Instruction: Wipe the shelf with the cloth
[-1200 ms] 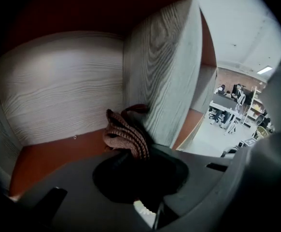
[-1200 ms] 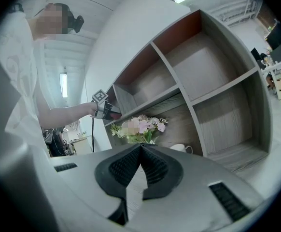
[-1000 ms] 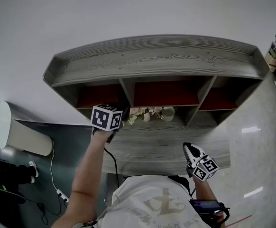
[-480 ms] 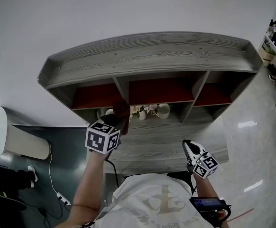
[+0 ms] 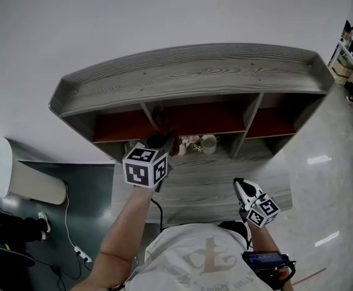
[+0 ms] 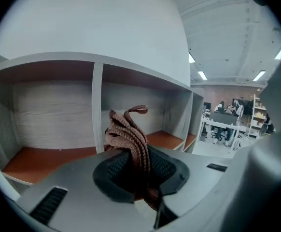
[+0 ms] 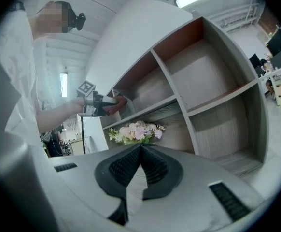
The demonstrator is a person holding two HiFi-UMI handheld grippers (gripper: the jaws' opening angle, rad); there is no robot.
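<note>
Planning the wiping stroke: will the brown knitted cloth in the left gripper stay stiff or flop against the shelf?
Probably floppy: the cloth bunches in loose folds above the left gripper, one end curling over. Its chunky knit likely drags rather than slips on the shelf.

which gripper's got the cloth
The left gripper: it is shut on the brown knitted cloth. The right gripper is shut with nothing between its jaws.

From here I'm seeing the shelf (image 5: 194, 71) as grey wood-grain with rusty-red insides, cloth (image 6: 128, 137) brown ribbed knit mid-frame, flowers (image 7: 135, 132) pale pink and green.
</note>
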